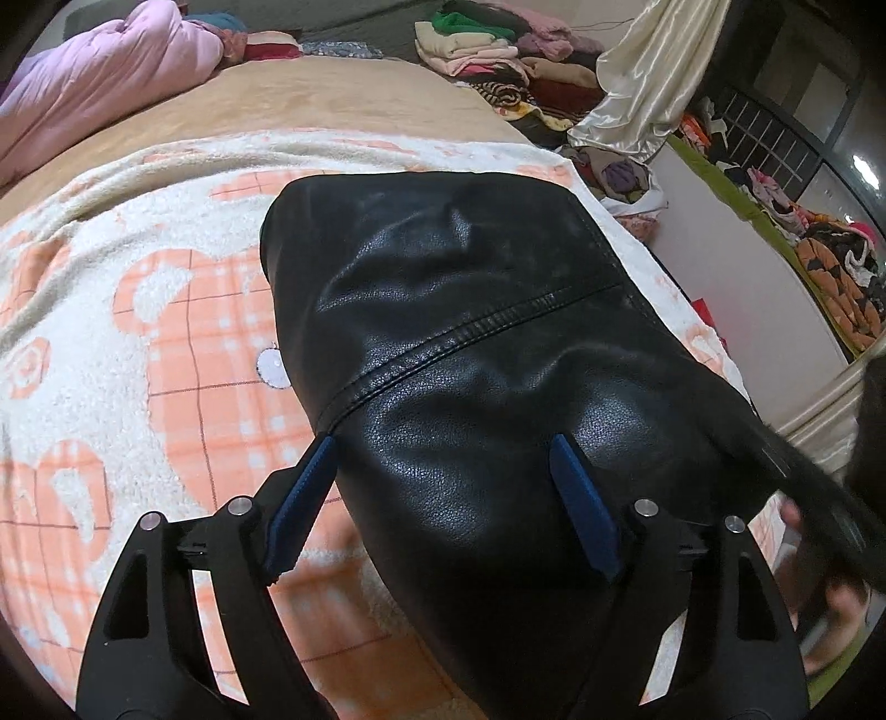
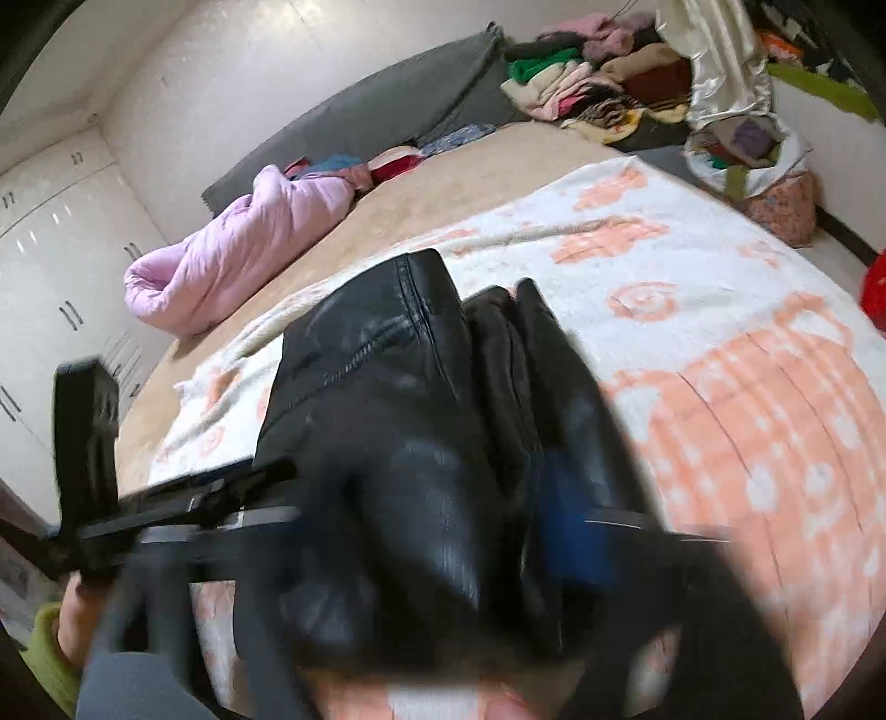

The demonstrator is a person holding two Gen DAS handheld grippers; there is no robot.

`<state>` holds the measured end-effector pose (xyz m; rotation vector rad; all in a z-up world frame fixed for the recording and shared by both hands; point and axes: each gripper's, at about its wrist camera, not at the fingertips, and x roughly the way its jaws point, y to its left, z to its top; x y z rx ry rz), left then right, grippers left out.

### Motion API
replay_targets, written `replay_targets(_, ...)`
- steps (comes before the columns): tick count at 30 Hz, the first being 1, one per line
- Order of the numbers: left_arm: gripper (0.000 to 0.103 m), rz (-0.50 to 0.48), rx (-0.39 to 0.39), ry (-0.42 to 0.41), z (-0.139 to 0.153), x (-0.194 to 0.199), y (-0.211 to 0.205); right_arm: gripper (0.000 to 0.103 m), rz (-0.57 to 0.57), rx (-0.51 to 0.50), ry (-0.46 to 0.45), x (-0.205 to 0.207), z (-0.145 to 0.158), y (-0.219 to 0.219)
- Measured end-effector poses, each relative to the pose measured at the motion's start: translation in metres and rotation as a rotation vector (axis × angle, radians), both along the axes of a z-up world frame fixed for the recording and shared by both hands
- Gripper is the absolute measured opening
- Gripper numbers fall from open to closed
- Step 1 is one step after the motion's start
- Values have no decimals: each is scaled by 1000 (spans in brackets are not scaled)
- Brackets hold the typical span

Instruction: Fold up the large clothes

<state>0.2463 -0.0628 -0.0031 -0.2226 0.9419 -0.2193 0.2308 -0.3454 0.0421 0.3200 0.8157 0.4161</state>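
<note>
left wrist: pink quilt [image 1: 94,83] and clothes pile [image 1: 498,55] beyond black jacket [image 1: 470,332].

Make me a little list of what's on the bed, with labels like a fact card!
Garment: black leather jacket, folded, lying on the blanket
Blanket: white and peach patterned blanket
Left gripper: left gripper open, jaws over the jacket's near end
Right gripper: too blurred to tell
Far side: pink quilt, rolled up
Back corner: pile of clothes
</note>
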Motion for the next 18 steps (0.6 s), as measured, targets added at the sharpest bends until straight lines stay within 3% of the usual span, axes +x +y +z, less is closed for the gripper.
replay_targets(2, 70, 6, -20, -14, 5, -1, 4, 24, 8, 68, -51, 0, 9, -8)
replay_targets(6, 72, 13, -54, -56, 20, -7, 11, 24, -4, 109, -157, -14, 33, -28)
replay_targets(13, 87, -33, -70, 24, -8, -9, -12, 24, -76, 109, 55, 3, -32, -66)
replay_targets(18, 89, -37, -50, 30, -13, -11, -22, 40, -77, 89, 126, 7, -52, -70)
